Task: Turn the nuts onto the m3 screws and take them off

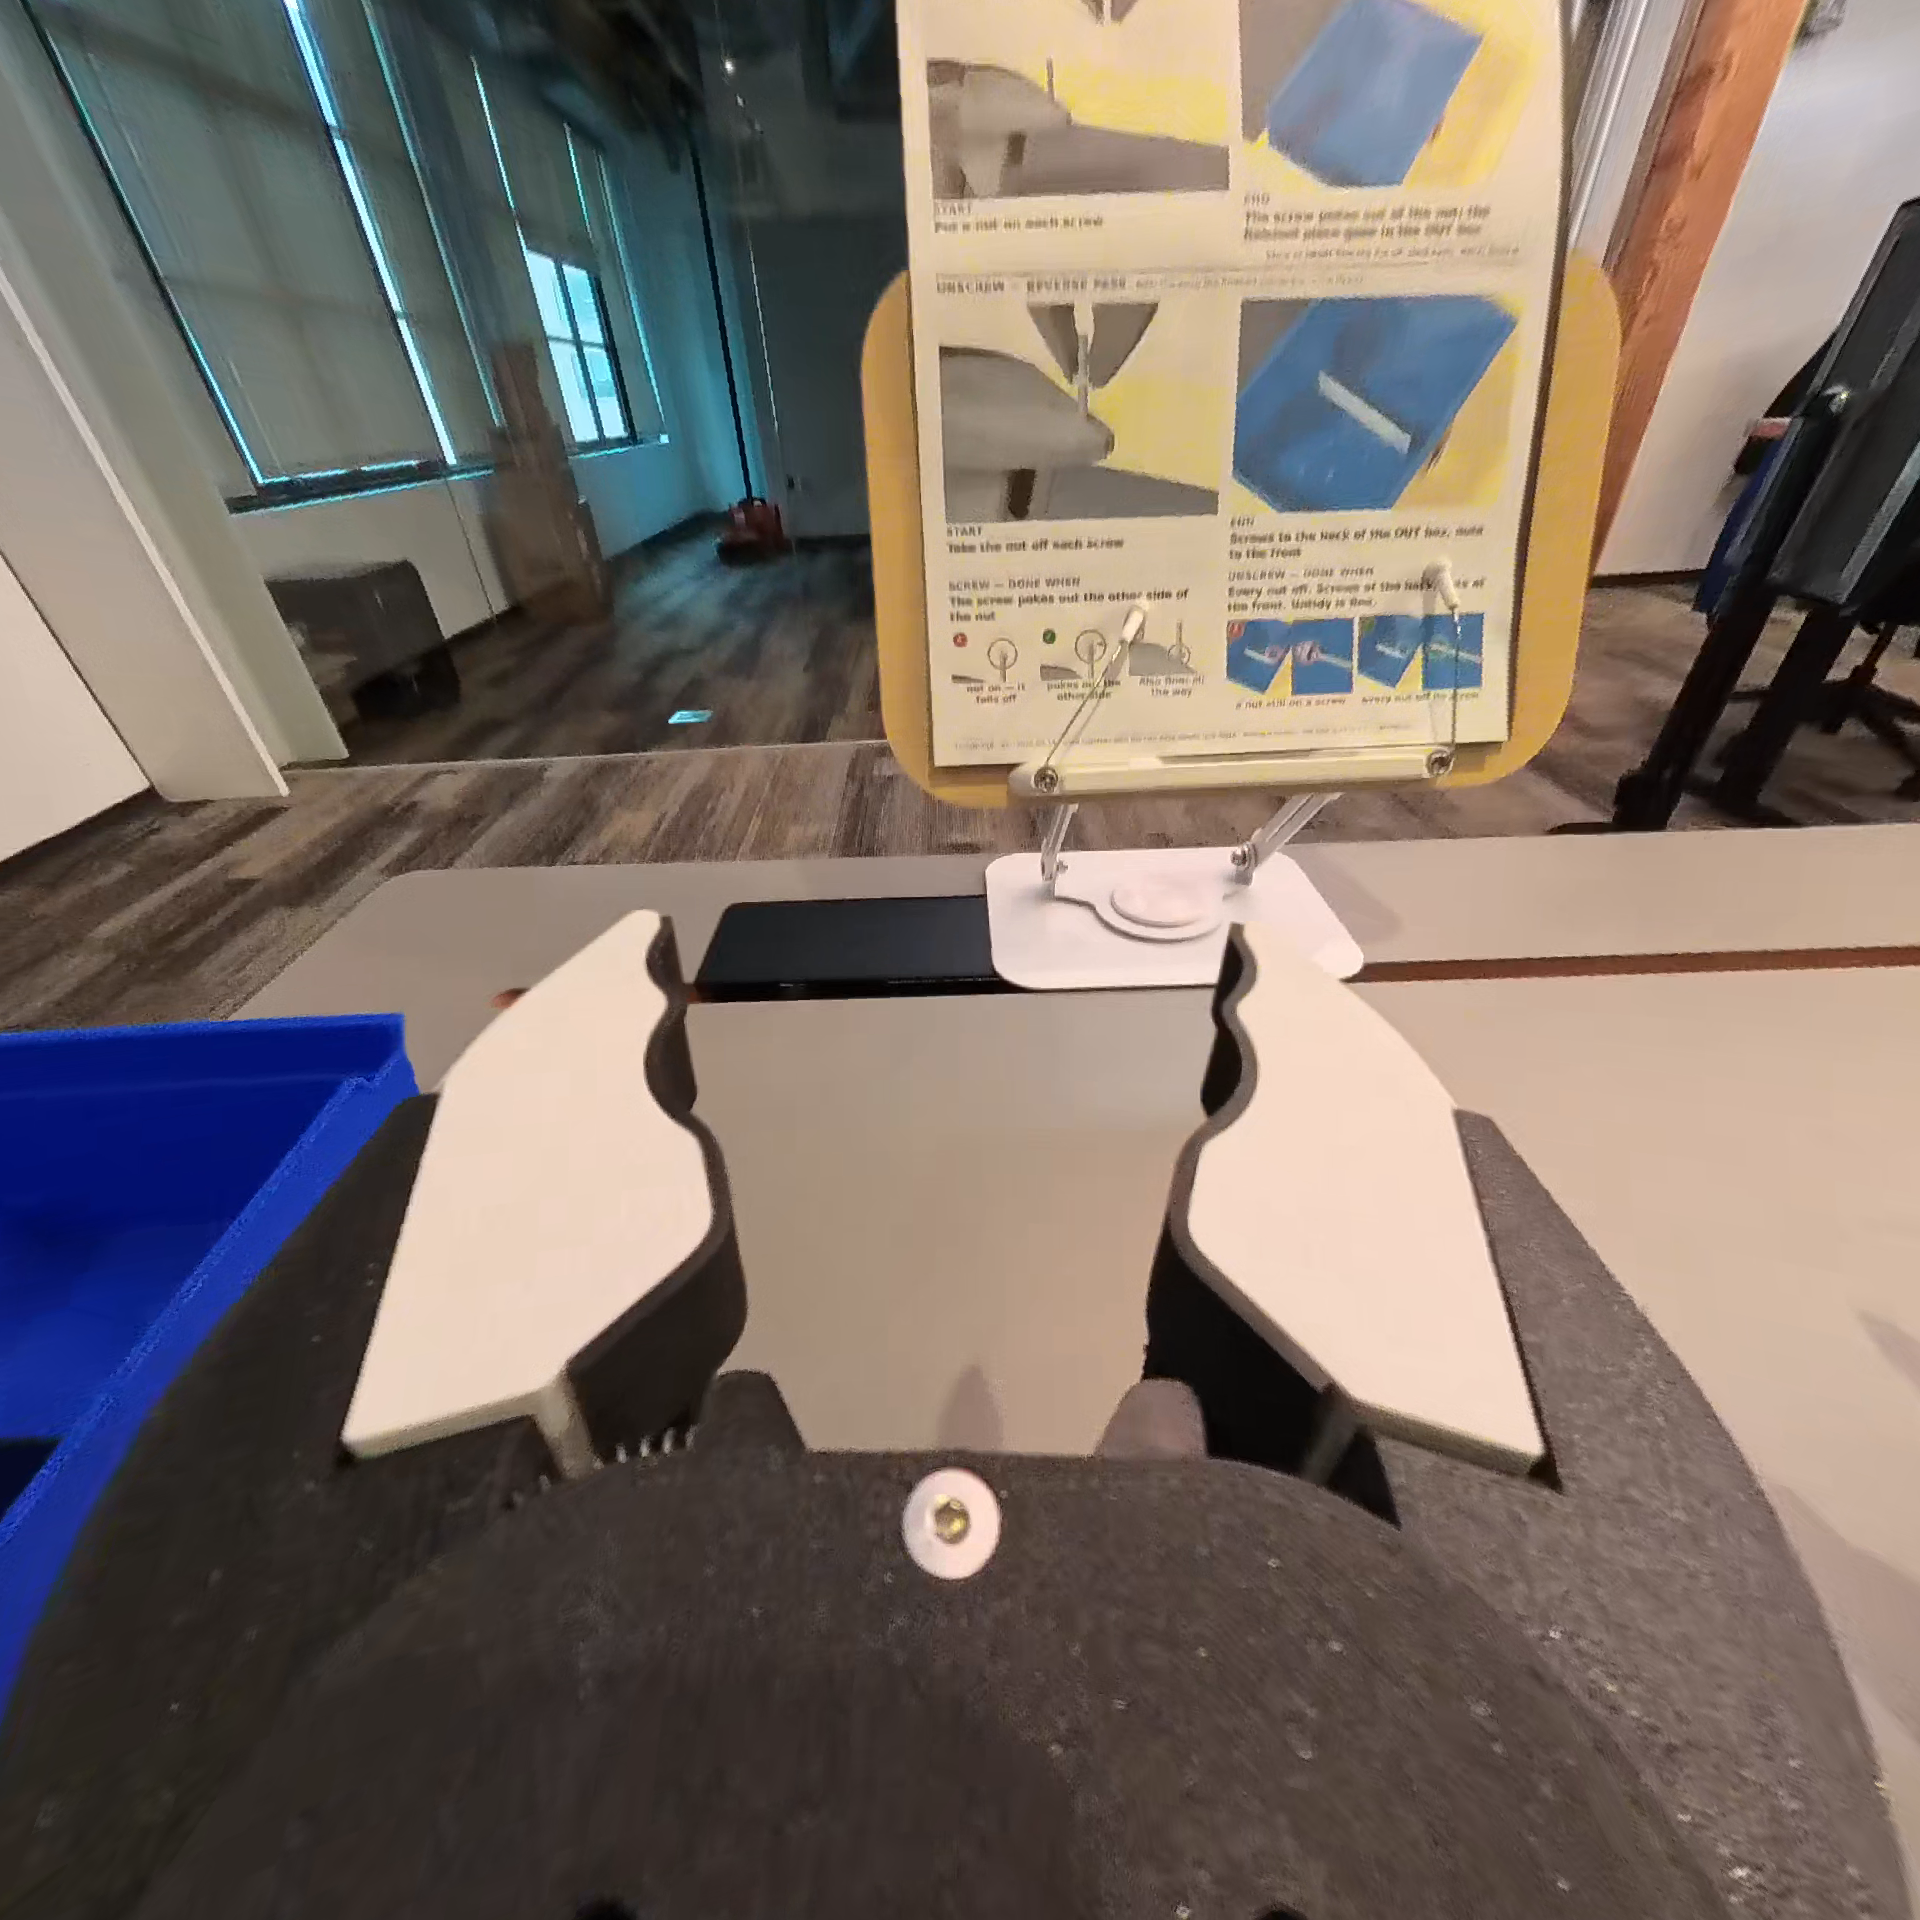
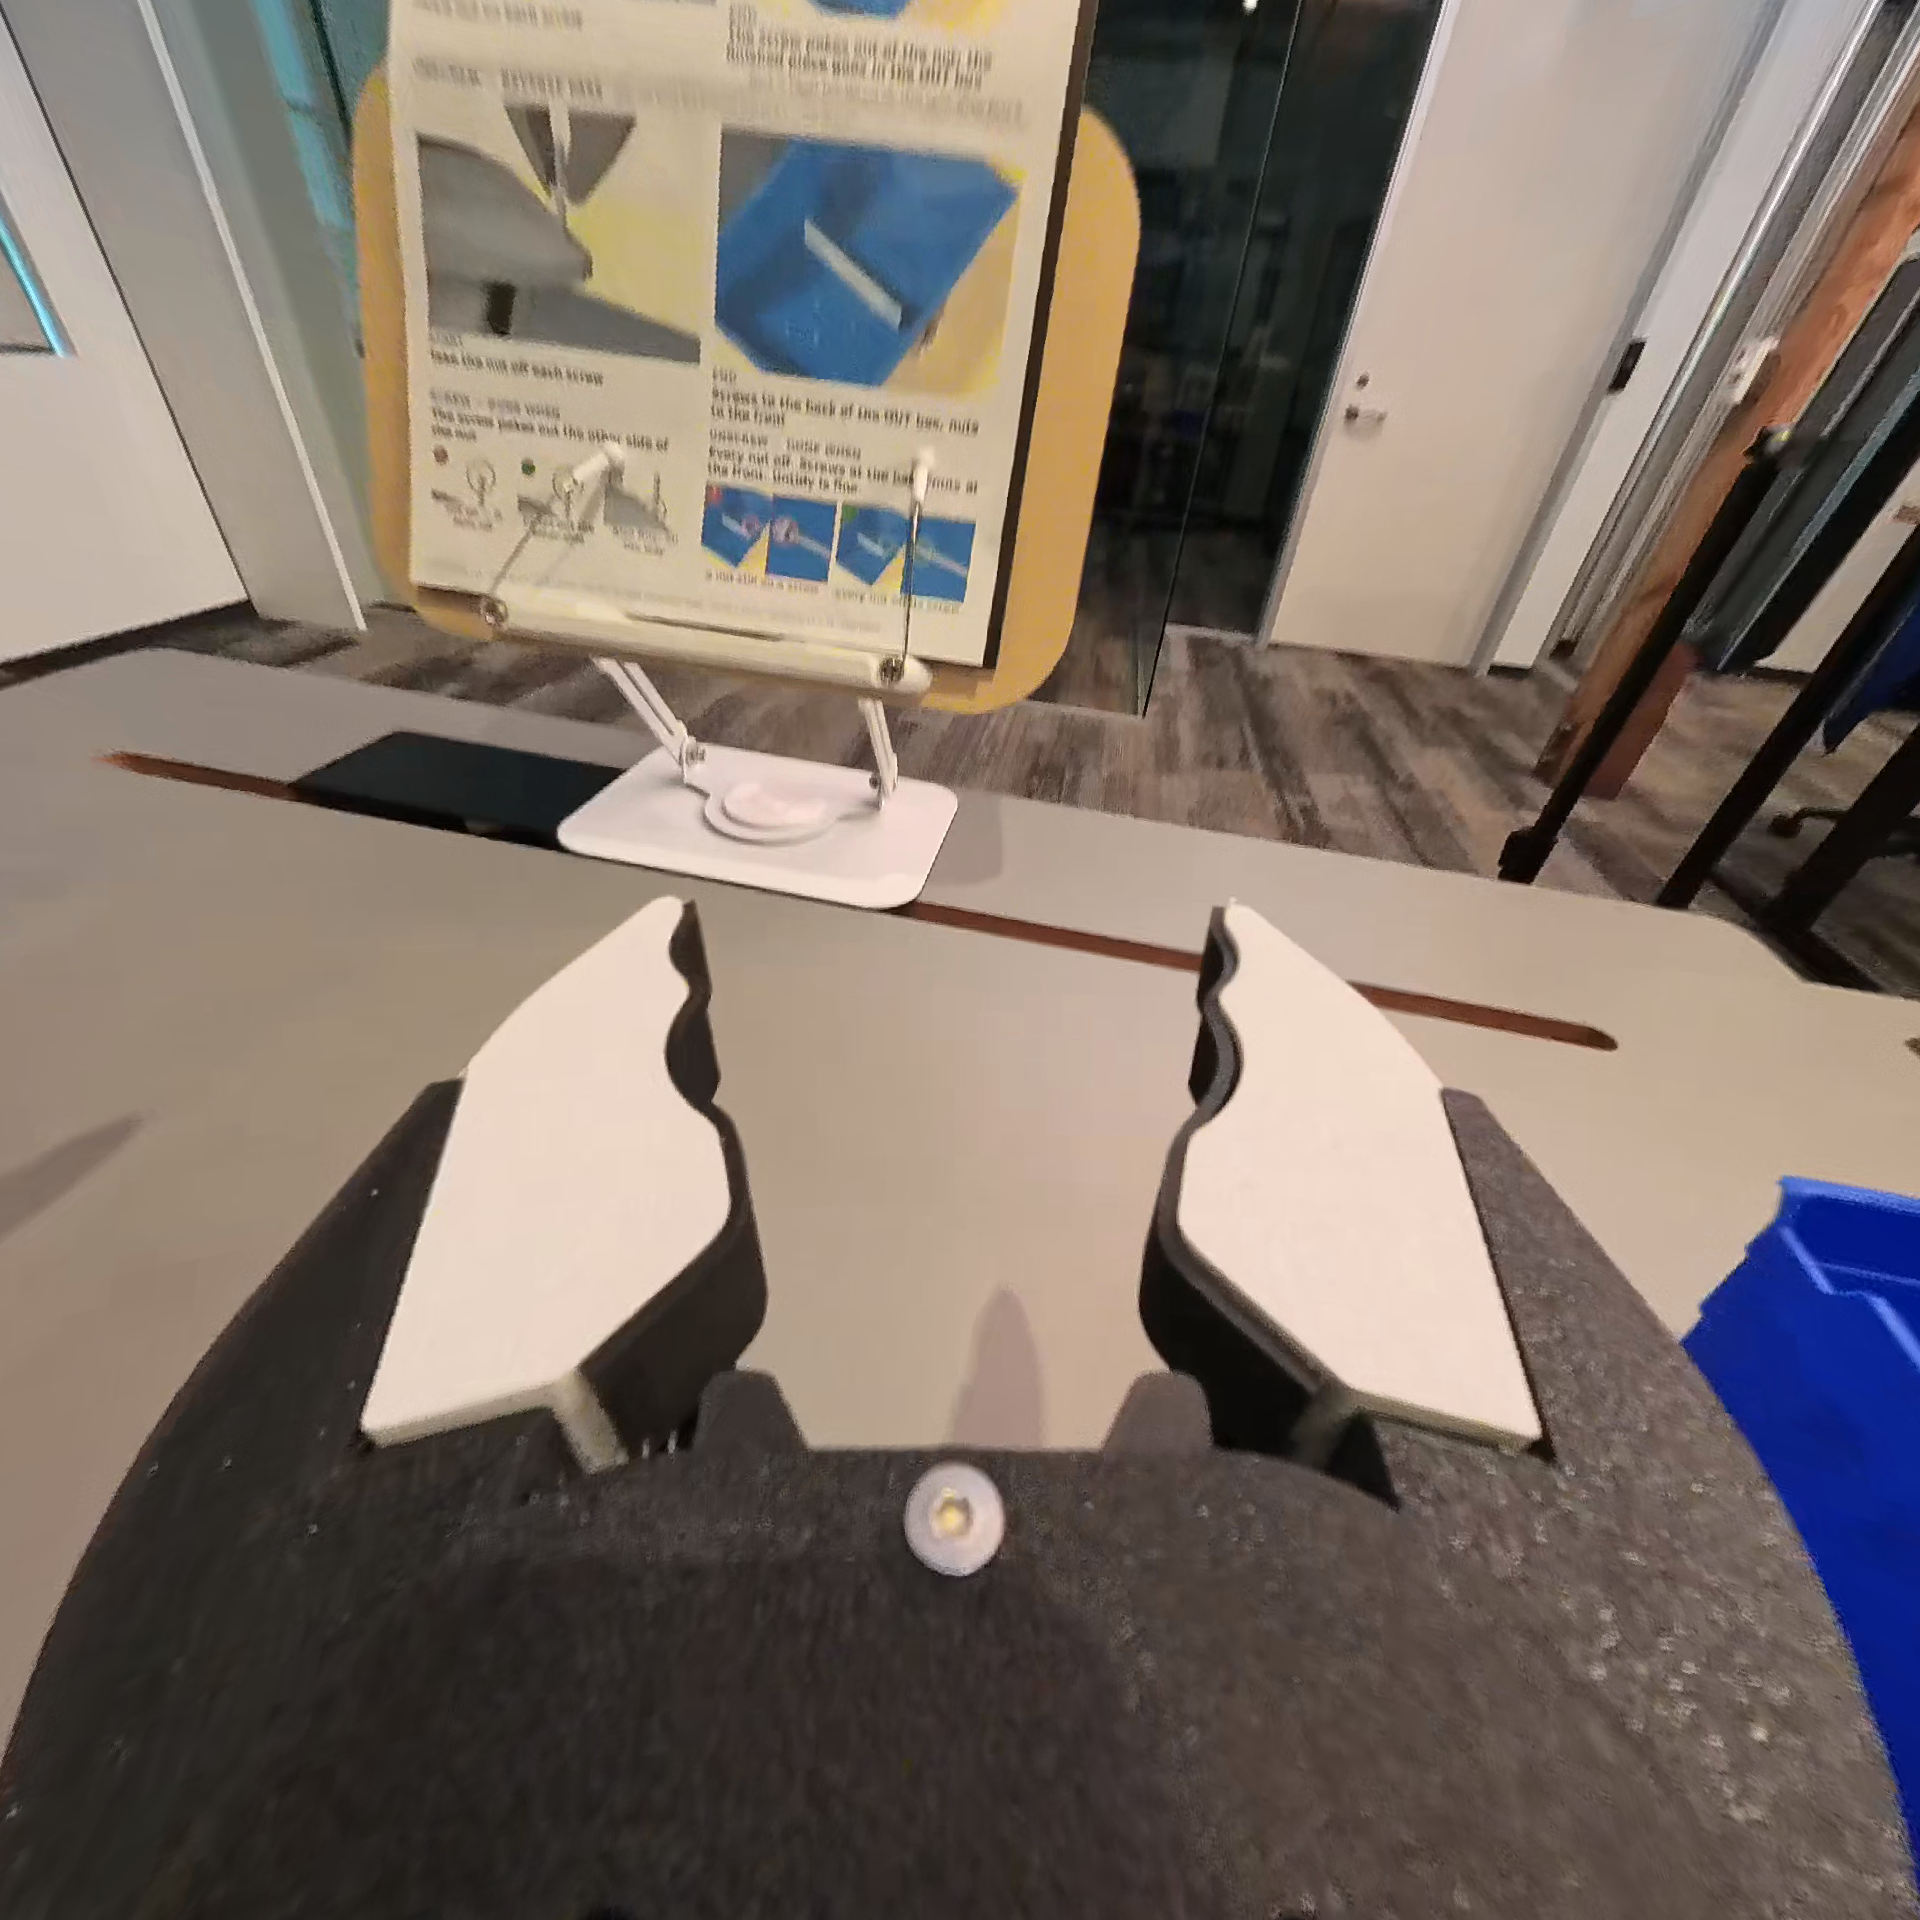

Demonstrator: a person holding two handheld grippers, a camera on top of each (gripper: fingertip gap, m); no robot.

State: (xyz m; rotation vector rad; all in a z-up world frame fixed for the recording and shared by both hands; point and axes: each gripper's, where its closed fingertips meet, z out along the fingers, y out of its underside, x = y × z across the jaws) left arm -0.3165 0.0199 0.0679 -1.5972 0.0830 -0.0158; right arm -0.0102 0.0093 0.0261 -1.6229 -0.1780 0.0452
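Ahead of me a printed sheet (image 1: pixel 1226 364) stands on a tan board (image 1: pixel 1558 520), propped by a white stand (image 1: pixel 1153 914) at the top centre of the grey table (image 1: pixel 1558 1091). A flat black slab (image 1: pixel 842 945) lies just left of the stand's base. I see a blue bin (image 1: pixel 156 1195) at the left edge, and another blue bin (image 2: pixel 1829 1382) at the lower right in my right view.

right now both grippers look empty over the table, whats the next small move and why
Probably swing the left gripper left toward the blue bin beside it. Both it and the right gripper are open and hold nothing, the grey table between their fingers is bare, and no nut or screw shows in either view. Another blue bin sits by the right one.
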